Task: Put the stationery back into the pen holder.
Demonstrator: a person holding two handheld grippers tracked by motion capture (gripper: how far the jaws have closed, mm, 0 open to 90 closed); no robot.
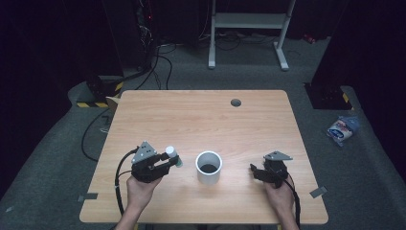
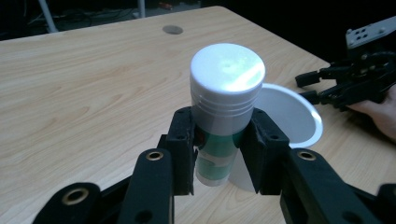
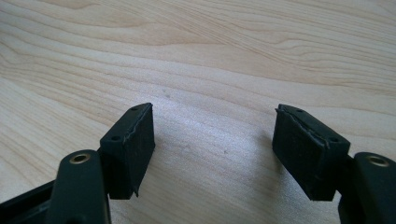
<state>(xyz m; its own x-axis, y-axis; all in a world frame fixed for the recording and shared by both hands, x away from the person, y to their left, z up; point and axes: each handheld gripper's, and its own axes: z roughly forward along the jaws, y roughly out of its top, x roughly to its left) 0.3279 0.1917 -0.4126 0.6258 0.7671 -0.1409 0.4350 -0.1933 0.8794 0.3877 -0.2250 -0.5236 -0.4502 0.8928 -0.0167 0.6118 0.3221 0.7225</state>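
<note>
We see the wooden table point(image 1: 201, 115) w/ a grey grommet point(image 1: 235, 102) near its far edge. Mid-front stands a white cup point(image 1: 209, 167), btwn both tools. The left gripper point(image 2: 219, 149) is clenched on a white-capped green bottle point(image 2: 223, 107) just beside the cup. The right gripper point(image 3: 212, 149) hangs released over bare wood, jaws wide apart.

The bottle's point(image 2: 227, 107) green lower body is partly hidden behind the left tongs' point(image 2: 219, 151) jaws. The white cup point(image 2: 294, 116) behind it is half covered. The floor packet point(image 1: 343, 129), at three o'clock off the desk point(image 1: 201, 115), is too small to read.
</note>
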